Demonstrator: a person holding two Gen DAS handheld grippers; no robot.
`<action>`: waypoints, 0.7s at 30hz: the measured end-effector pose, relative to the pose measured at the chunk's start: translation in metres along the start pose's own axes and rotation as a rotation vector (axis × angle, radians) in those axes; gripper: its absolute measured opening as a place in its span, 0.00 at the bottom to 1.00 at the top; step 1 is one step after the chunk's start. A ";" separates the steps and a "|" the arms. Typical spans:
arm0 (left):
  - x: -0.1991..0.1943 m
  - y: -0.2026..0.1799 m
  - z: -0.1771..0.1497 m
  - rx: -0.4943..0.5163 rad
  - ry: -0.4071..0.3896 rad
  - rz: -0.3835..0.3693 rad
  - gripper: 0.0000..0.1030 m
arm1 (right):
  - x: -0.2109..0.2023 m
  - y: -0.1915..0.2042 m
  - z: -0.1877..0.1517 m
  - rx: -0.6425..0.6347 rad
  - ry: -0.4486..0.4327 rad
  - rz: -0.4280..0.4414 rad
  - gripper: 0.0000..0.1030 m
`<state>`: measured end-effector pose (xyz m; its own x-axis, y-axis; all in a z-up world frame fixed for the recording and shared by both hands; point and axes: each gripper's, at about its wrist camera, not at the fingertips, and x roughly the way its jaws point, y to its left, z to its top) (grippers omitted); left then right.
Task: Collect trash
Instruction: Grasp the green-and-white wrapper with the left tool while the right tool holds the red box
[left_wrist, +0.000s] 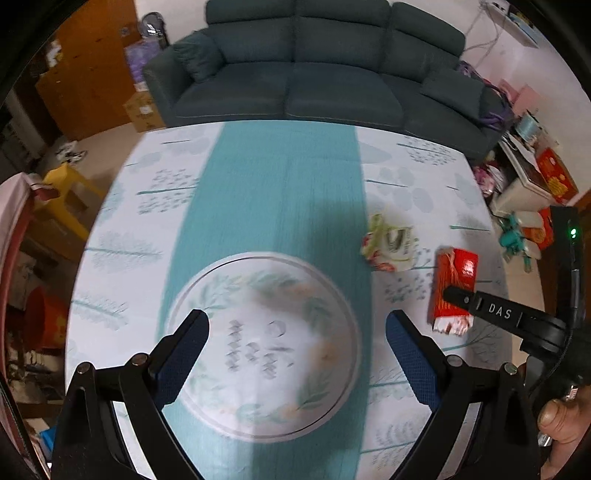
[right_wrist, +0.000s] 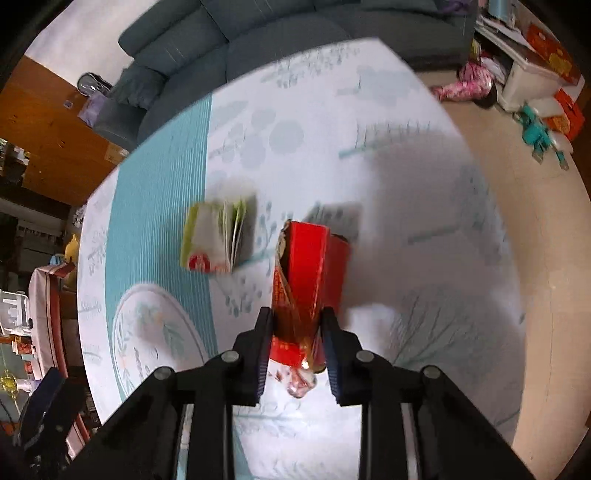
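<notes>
My right gripper (right_wrist: 297, 325) is shut on a red cigarette-style box (right_wrist: 308, 273) and holds it tilted above the table; the box also shows in the left wrist view (left_wrist: 452, 288) with the right gripper's finger across it. A crumpled green-and-white wrapper (right_wrist: 218, 240) lies on the tablecloth to the left of the box, and shows in the left wrist view (left_wrist: 389, 243). My left gripper (left_wrist: 297, 325) is open and empty, hovering over a white floral plate (left_wrist: 229, 413).
The round table carries a pale cloth with a teal stripe (left_wrist: 280, 192). The plate also shows in the right wrist view (right_wrist: 125, 332). A dark sofa (left_wrist: 314, 66) stands behind the table. Boxes and clutter (right_wrist: 546, 110) lie on the floor to the right.
</notes>
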<state>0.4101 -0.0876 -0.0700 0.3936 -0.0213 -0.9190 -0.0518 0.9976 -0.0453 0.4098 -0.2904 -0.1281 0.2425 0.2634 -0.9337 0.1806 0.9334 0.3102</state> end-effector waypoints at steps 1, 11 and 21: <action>0.006 -0.007 0.005 0.010 0.014 -0.026 0.93 | -0.001 -0.001 0.005 -0.004 -0.013 0.001 0.24; 0.068 -0.058 0.049 0.064 0.099 -0.126 0.93 | -0.001 -0.023 0.038 0.007 -0.074 0.064 0.23; 0.117 -0.092 0.070 0.117 0.176 -0.129 0.93 | 0.006 -0.033 0.047 -0.003 -0.066 0.100 0.22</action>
<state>0.5254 -0.1774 -0.1454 0.2236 -0.1498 -0.9631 0.0996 0.9865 -0.1303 0.4505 -0.3312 -0.1353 0.3216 0.3391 -0.8841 0.1490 0.9039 0.4009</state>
